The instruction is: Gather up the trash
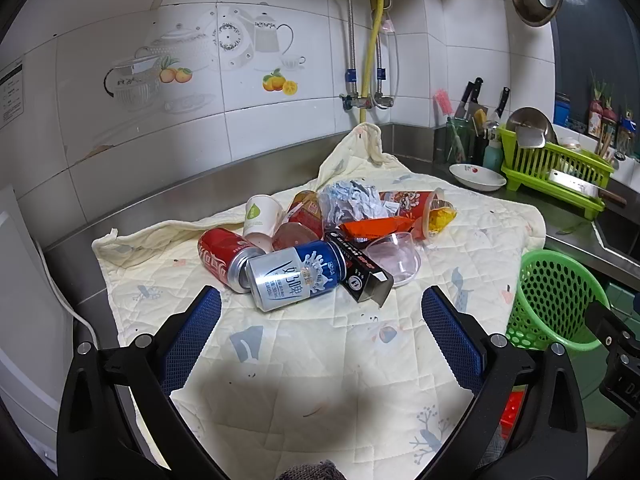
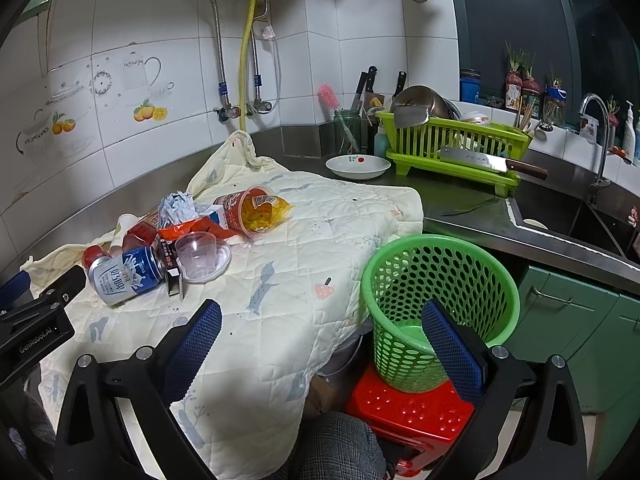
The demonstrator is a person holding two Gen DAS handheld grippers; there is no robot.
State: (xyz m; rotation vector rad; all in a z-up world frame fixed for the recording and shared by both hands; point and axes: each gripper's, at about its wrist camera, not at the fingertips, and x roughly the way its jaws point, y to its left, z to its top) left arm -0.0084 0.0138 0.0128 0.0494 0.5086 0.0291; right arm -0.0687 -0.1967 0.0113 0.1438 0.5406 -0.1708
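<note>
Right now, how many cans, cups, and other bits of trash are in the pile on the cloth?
Cans: 2, a red cola can and a blue-and-silver can
Cups: 3, a white paper cup, a clear plastic cup, a tipped snack cup
Boxes: 1, a black box
Wrappers: 1, an orange wrapper
Crumpled paper: 1
Total: 8 that I can tell apart; some are half hidden.

The left gripper, jaws spread wide and empty, hovers over the quilted cloth near the blue-and-silver can, with the green basket beyond the cloth's right edge.
</note>
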